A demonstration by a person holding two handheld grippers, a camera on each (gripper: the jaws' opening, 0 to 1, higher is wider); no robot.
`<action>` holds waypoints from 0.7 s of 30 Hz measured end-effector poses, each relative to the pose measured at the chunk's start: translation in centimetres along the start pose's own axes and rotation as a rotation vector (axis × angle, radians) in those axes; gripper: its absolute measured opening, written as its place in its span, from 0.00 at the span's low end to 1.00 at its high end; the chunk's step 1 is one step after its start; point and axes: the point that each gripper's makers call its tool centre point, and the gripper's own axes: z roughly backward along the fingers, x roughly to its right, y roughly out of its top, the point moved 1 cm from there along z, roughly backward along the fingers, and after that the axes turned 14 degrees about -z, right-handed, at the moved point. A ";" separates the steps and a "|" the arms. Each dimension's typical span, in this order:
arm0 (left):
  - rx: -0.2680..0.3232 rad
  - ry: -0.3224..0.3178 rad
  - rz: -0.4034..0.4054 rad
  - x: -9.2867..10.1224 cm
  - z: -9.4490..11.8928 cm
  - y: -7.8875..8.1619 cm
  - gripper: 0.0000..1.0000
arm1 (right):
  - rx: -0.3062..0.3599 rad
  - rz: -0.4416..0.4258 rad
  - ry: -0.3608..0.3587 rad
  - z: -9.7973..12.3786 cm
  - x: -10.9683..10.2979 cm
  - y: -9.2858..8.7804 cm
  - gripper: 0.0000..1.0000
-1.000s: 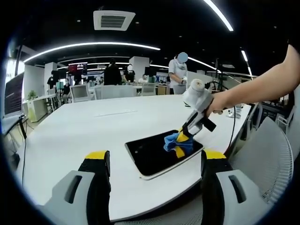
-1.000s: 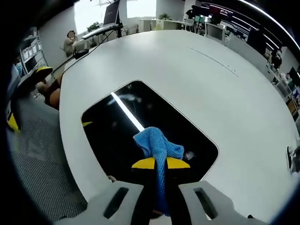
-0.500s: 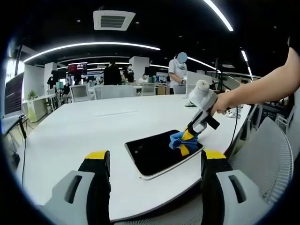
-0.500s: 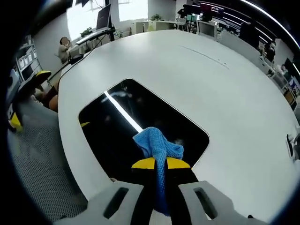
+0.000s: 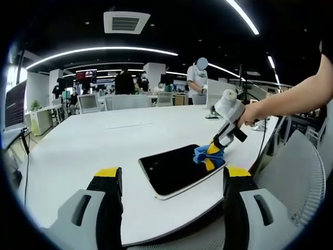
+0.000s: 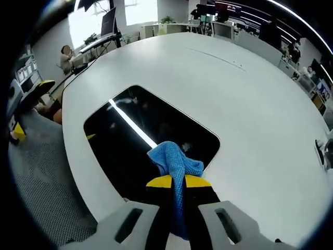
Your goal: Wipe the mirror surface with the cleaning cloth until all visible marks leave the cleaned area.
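A dark rounded mirror lies flat on the white table near its front edge. My right gripper is shut on a blue cleaning cloth and presses it on the mirror's corner, at the right in the left gripper view. A ceiling light reflects as a bright streak in the glass. My left gripper hangs open over the table's near edge, apart from the mirror, nothing between its jaws.
Mesh office chairs stand beside the table. A person's forearm reaches in from the right. Several people stand among desks and monitors behind. A small dark object lies on the table's far side.
My right gripper has slid the cloth across the mirror toward its corner nearest the table's end. The left gripper has stayed still.
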 end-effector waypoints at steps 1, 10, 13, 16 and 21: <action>0.000 0.000 0.000 0.0 0.0 0.0 0.77 | 0.000 0.000 -0.001 0.0 0.0 0.0 0.00; 0.004 0.001 0.000 0.0 0.0 0.0 0.77 | 0.012 -0.026 0.002 -0.1 0.1 0.0 0.01; 0.004 0.001 0.000 0.1 0.0 0.1 0.77 | 0.015 -0.030 -0.002 -0.1 0.1 0.0 0.01; 0.005 -0.002 0.000 0.1 0.0 0.1 0.77 | 0.017 -0.027 -0.007 -0.1 0.1 -0.1 0.01; 0.005 0.000 0.000 0.1 0.0 0.1 0.77 | 0.024 -0.047 0.005 0.2 -0.3 -0.2 0.01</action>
